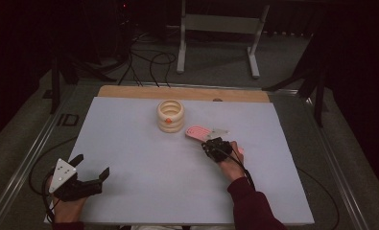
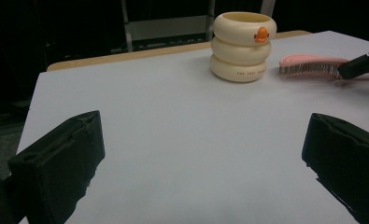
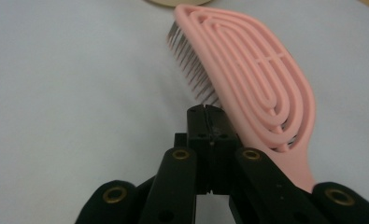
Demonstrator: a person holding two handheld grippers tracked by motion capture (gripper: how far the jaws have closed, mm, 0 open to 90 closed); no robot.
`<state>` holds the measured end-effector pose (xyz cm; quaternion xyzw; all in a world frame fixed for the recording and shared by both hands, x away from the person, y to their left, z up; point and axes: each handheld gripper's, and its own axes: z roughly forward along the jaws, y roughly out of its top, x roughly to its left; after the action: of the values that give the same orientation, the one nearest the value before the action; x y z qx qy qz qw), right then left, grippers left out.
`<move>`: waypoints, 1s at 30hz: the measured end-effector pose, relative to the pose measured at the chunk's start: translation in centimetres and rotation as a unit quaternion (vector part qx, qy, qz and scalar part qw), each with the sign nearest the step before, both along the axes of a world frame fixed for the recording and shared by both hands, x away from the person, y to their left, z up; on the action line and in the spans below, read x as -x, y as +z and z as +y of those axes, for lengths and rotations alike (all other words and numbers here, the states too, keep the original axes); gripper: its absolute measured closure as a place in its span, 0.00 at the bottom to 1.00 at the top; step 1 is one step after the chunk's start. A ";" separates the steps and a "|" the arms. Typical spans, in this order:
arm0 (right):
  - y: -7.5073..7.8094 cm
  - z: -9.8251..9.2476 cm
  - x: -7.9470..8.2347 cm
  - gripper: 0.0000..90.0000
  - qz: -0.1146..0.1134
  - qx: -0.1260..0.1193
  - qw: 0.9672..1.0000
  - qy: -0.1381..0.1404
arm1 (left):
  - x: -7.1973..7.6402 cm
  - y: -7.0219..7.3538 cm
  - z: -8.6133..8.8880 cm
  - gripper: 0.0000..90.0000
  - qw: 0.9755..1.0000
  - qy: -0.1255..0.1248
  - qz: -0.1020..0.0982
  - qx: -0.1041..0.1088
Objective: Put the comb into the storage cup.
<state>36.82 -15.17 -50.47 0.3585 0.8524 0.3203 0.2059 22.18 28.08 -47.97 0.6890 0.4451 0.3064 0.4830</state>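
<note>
- Here, from the high view, the left hand-held gripper [image 1: 92,166] is resting at the near left edge of the white tabletop [image 1: 144,172] with its jaws spread apart and nothing between them. The right hand-held gripper [image 1: 210,143] is sitting right of centre, touching the near end of a pink hairbrush [image 1: 198,132]. A cream ring-shaped cup [image 1: 171,115] is standing just beyond and left of the brush.
- In the left gripper view, the two black jaws are standing wide open over bare tabletop [image 2: 173,140]. The cup [image 2: 244,46], with an orange mark near its rim, is standing upright farther off, and the hairbrush [image 2: 313,65] is lying just right of it, bristles down.
- In the right gripper view, the right hand-held gripper [image 3: 209,112] is showing its jaws closed together, pressing beside the hairbrush [image 3: 252,79]; whether bristles are pinched, I cannot tell.
</note>
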 end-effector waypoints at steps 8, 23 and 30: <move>0.3 -0.2 -0.8 1.00 0.002 -0.007 1.000 -0.016 | 0.0 0.0 0.1 0.00 1.000 0.001 0.000 0.003; 0.5 -0.4 -0.5 0.93 0.004 -0.023 1.000 -0.001 | 0.0 -0.1 0.0 0.00 1.000 0.000 0.001 0.002; 1.7 -0.9 0.6 0.84 -0.013 -0.060 0.998 0.013 | 0.0 0.0 0.0 0.00 1.000 0.000 0.001 0.002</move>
<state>36.20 -16.11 -48.75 0.3548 0.8335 0.3782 0.1907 22.16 28.11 -48.00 0.6883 0.4458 0.3048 0.4842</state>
